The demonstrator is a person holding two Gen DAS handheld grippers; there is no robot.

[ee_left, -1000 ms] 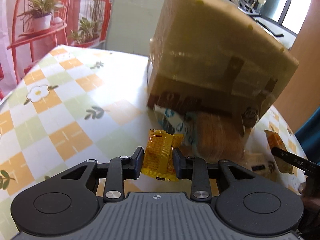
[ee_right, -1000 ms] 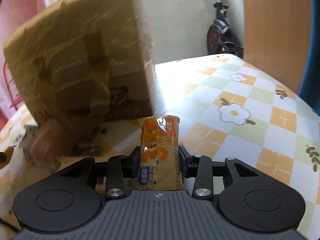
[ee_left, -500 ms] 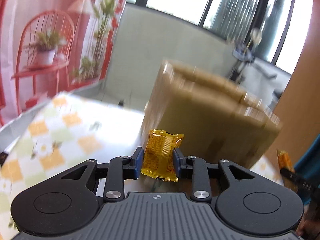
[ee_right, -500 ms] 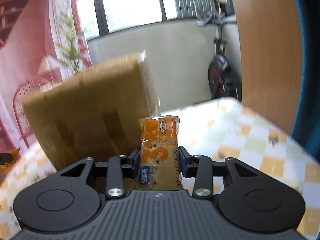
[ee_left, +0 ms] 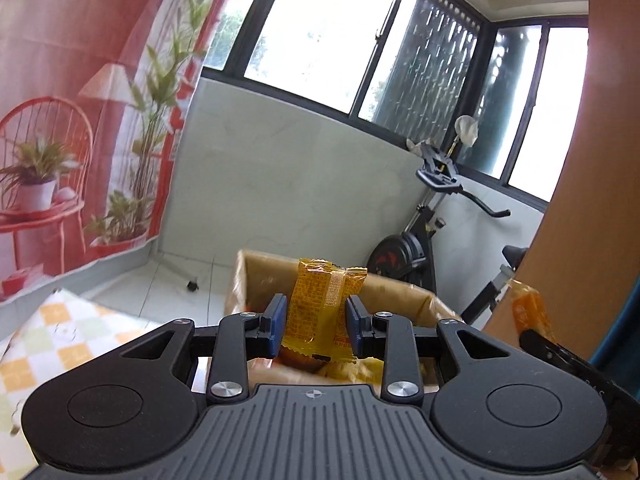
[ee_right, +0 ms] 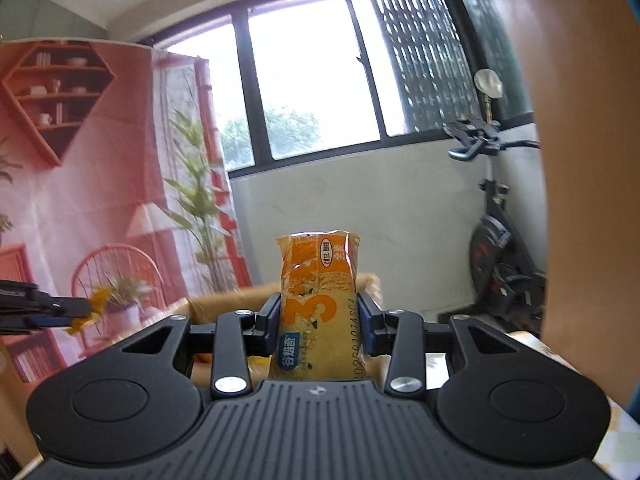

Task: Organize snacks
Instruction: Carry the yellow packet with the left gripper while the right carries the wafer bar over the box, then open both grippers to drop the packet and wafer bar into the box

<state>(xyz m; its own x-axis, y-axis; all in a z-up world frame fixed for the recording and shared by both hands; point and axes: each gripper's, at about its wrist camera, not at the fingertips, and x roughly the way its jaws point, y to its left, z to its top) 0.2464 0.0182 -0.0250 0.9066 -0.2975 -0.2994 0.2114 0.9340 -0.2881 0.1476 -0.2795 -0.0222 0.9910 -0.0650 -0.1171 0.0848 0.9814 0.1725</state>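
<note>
yellow snack packet: upright, pinched; orange snack bar: upright, pinched

Blown-out window backlight, fisheye-bent edges

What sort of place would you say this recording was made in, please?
Most likely a home, perhaps an enclosed balcony room: an exercise bike by barred windows, a checked floral tablecloth, and a printed backdrop hung for filming.
</note>
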